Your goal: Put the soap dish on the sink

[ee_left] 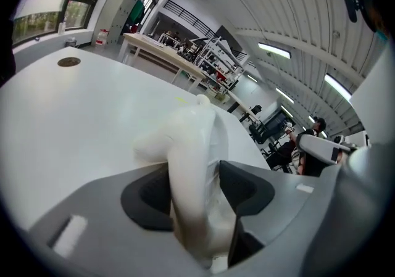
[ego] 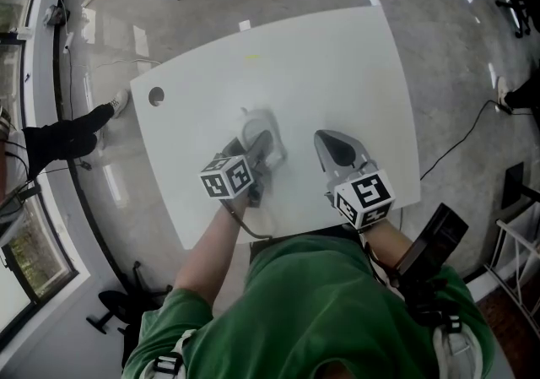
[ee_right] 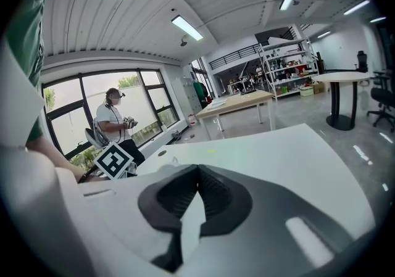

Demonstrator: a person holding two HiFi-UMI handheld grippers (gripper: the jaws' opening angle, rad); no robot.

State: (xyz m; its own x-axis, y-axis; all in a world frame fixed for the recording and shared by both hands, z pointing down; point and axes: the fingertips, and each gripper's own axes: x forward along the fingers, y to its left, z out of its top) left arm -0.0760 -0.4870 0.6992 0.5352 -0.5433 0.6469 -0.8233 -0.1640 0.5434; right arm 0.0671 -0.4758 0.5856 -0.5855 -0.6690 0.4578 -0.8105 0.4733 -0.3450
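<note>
A white soap dish (ego: 256,127) lies on the white table (ego: 337,65) in the head view. My left gripper (ego: 257,146) reaches round its near end. In the left gripper view the dish (ee_left: 191,140) stands on edge between the two dark pads. It leans on the left pad (ee_left: 148,198), with only a slim gap to the right pad, so the jaws look open around it. My right gripper (ego: 337,148) rests on the table to the right of the dish, apart from it. Its tips (ee_right: 199,166) meet, shut on nothing. No sink is in view.
A round cable hole (ego: 156,96) sits near the table's far left corner. A person's leg and shoe (ego: 76,131) stand on the floor at the left. Another person (ee_right: 114,123) stands by the windows. A cable (ego: 460,141) trails on the floor at the right.
</note>
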